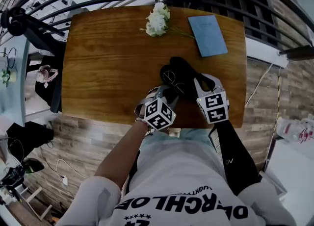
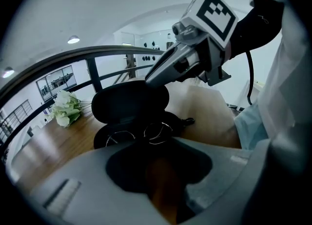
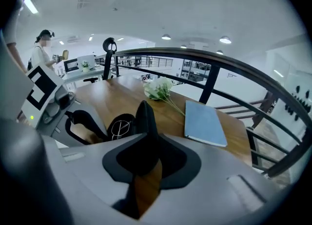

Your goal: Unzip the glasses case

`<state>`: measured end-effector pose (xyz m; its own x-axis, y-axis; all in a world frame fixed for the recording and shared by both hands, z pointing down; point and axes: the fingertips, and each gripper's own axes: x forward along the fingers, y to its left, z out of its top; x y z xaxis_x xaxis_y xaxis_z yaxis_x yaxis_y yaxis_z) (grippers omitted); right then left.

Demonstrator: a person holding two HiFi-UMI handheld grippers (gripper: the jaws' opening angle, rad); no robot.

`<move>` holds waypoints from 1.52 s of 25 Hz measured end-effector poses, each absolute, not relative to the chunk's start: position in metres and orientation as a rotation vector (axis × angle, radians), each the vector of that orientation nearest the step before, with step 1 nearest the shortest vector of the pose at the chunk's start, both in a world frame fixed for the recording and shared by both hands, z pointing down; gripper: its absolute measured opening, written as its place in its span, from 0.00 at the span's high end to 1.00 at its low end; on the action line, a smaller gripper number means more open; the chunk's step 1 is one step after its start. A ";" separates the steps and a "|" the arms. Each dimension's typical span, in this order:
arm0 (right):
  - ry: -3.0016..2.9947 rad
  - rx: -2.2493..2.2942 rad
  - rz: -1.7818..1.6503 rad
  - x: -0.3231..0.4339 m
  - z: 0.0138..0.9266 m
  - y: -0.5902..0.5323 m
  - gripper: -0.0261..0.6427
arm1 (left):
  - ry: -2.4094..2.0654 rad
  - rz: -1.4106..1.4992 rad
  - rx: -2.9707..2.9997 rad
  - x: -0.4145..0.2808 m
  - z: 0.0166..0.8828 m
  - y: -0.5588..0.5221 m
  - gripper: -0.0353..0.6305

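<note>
The case (image 1: 177, 75) lies open, glasses (image 2: 141, 135) inside, near the bench's (image 1: 108, 53) front edge. My right hand-held gripper (image 1: 197, 82) pinches its raised lid (image 3: 145, 121). My left hand-held gripper (image 1: 170, 93) sits nearly closed at its near rim, grip unclear. Flowers (image 1: 158, 19) and a notebook (image 1: 208, 35) lie beyond.

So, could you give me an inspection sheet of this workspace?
Surface: wooden table.
Job's things: glasses case lying open, lid raised, glasses inside.
Clutter: white flowers and blue notebook at the far edge.
Grippers: left gripper seems to pinch the case's near rim; right gripper pinches the lid.
Cables: black lead by the right gripper; loose cables on the plank floor.
Surroundings: black railing, a person at a distant desk.
</note>
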<state>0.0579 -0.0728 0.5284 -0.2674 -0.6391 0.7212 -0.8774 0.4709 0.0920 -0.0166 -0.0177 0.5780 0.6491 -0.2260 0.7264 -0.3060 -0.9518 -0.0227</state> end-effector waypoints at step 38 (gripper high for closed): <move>-2.318 1.499 0.373 0.100 0.433 -0.042 0.67 | -1.032 0.711 2.738 -0.036 0.441 -0.032 0.76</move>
<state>0.1004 -0.0423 0.4331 -0.3766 -0.8208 0.4295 -0.9141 0.4044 -0.0287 -0.0359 -0.0317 0.4406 0.6548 -0.5901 0.4723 -0.6515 -0.7574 -0.0431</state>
